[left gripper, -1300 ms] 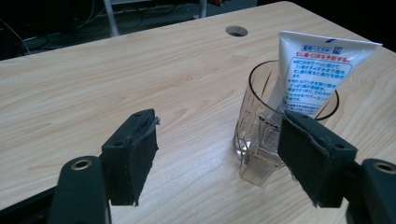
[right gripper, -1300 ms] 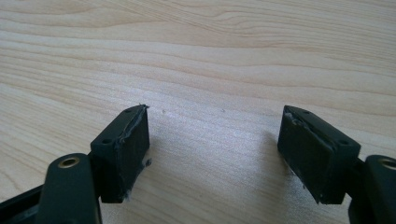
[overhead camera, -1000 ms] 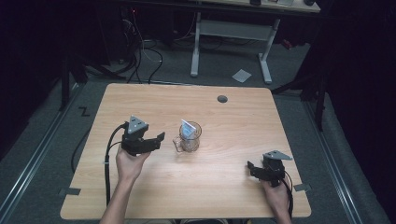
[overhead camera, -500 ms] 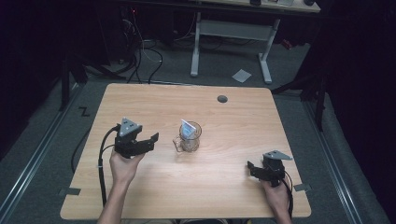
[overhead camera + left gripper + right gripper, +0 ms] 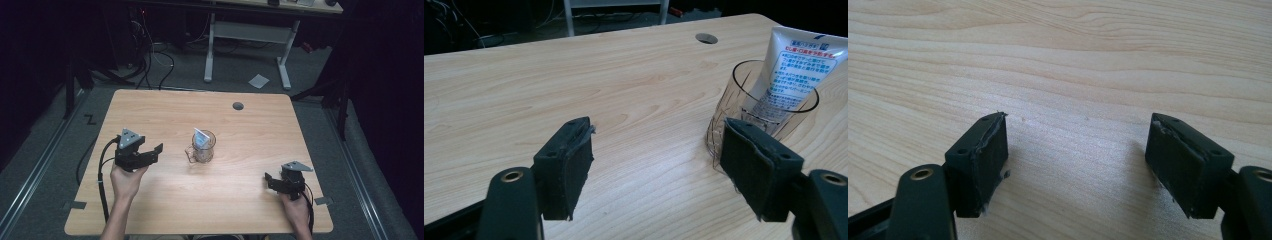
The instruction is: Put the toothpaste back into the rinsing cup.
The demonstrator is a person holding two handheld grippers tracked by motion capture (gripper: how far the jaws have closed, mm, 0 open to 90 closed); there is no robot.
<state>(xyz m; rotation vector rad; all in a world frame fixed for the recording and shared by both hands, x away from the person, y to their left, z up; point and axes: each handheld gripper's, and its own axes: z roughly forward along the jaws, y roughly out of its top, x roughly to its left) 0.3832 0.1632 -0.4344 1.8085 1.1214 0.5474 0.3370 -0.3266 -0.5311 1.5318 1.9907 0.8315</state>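
Grippers both spread wide and empty on either side of the clear measuring cup (image 5: 202,148).

Tube (image 5: 796,65) stands leaning inside that cup, white with blue print I can't read well. I hold my left gripper (image 5: 656,155) near the cup's left, jaws wide apart with nothing between them; my right gripper (image 5: 274,181) sits well apart to the cup's right, low over the wooden table (image 5: 165,112), equally open.

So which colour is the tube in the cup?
White with blue print; the tube shows best in the left gripper view.
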